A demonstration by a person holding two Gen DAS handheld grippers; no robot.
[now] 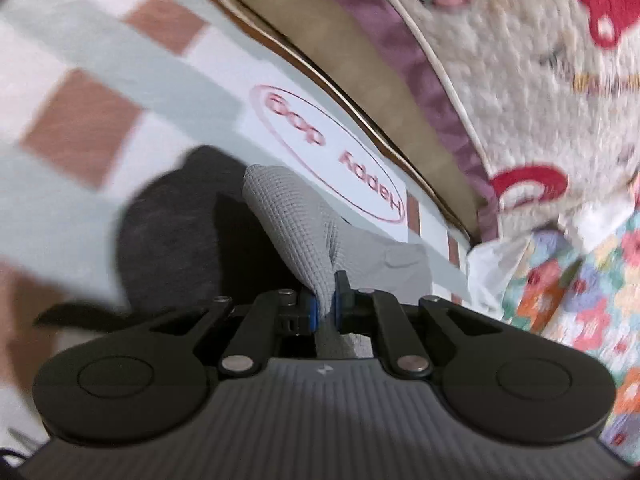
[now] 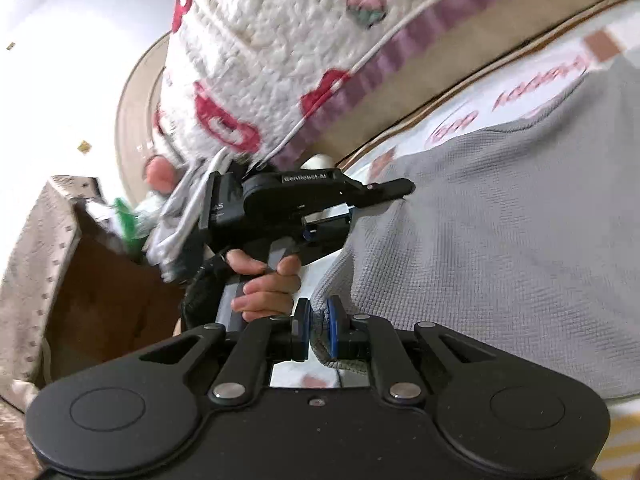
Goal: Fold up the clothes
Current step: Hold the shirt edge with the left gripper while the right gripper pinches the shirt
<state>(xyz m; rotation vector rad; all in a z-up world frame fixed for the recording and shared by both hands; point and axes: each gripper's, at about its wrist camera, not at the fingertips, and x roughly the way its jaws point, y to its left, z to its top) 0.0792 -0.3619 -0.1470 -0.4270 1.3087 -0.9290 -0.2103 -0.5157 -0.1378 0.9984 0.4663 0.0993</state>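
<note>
A grey waffle-knit garment (image 1: 288,216) lies partly lifted over the checked bed sheet (image 1: 100,52). My left gripper (image 1: 326,306) is shut on a bunched fold of it, with the cloth pinched between the blue pads. In the right wrist view the same garment (image 2: 500,240) spreads across the right side. There my right gripper (image 2: 318,328) is shut on its near hem. Further up that cloth edge, a hand (image 2: 268,280) holds my left gripper (image 2: 406,190), which clamps the garment. A dark patch (image 1: 172,232) sits left of the lifted fold; cloth or shadow, I cannot tell.
A white quilted blanket (image 1: 520,80) with red shapes and a purple border is heaped along the bed's far edge (image 2: 280,40). Floral fabric (image 1: 580,300) lies at the right. A brown cabinet (image 2: 104,304) under a lace cover stands beside the bed.
</note>
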